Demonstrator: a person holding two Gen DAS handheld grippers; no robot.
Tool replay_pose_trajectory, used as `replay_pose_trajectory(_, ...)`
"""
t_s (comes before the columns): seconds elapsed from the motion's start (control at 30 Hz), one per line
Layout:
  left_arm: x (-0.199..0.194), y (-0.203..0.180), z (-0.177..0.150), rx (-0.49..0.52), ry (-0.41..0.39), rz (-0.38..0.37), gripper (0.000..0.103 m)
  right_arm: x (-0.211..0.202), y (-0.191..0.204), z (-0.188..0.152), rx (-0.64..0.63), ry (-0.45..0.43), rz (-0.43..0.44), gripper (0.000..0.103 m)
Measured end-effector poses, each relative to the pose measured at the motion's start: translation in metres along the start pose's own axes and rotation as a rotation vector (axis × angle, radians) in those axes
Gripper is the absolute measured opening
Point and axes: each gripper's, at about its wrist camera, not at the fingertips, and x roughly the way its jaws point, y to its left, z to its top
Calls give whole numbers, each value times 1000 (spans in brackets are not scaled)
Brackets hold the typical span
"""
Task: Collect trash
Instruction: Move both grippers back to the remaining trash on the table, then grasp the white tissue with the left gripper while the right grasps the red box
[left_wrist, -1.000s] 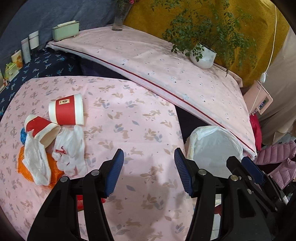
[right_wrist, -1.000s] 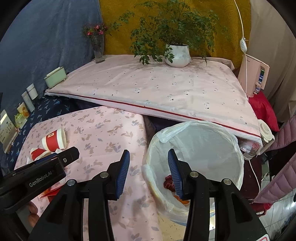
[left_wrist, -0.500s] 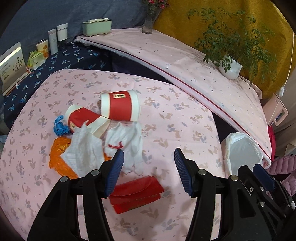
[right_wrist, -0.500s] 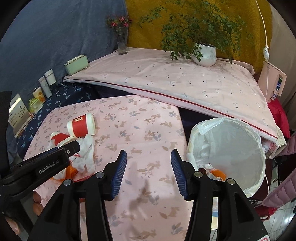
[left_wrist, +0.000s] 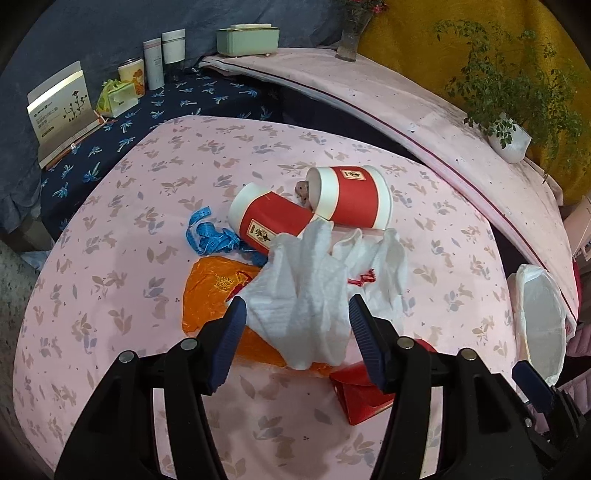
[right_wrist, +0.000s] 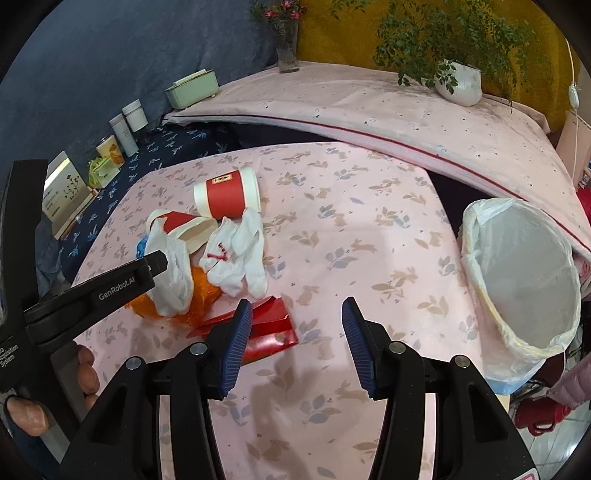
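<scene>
A trash pile lies on the pink tablecloth (left_wrist: 110, 229): two red-and-white paper cups (left_wrist: 351, 197) (left_wrist: 271, 221) on their sides, white tissues (left_wrist: 310, 295), an orange plastic bag (left_wrist: 210, 295), a blue tape (left_wrist: 207, 234) and a red envelope (left_wrist: 364, 391). My left gripper (left_wrist: 297, 339) is open and empty, its jaws on either side of the tissues just above them. My right gripper (right_wrist: 295, 332) is open and empty over the table, right of the red envelope (right_wrist: 271, 330). The bin lined with a white bag (right_wrist: 524, 277) stands at the table's right edge.
A second pink-covered table with a potted plant (right_wrist: 458, 81), a vase (right_wrist: 288, 48) and a green box (right_wrist: 192, 88) stands behind. Bottles and a card stand (left_wrist: 61, 107) sit on the dark blue cloth at the left. The left gripper's body (right_wrist: 92, 291) crosses the right wrist view.
Both grippers swung left, away from the bin toward the trash pile. The left gripper has closed in over the tissues. The right gripper now faces the table beside the red envelope.
</scene>
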Motion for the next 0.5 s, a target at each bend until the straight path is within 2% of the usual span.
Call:
replay_pose_trajectory(0.17,10,6,-2,10,20,-8,54,14,13,-10,9,39,21,50)
replay_pose_trajectory(0.27,15,8,-1,13,32,-15,50,20,19,-15,7,58,26,50)
replay_pose_trajectory(0.37,21,10,-1,11,49,-30,42,24,24,-18,7,69,32,50)
replay_pose_trajectory(0.5,24,12,-1,14,58,-52,19,29,27,-18,9,79,35,50)
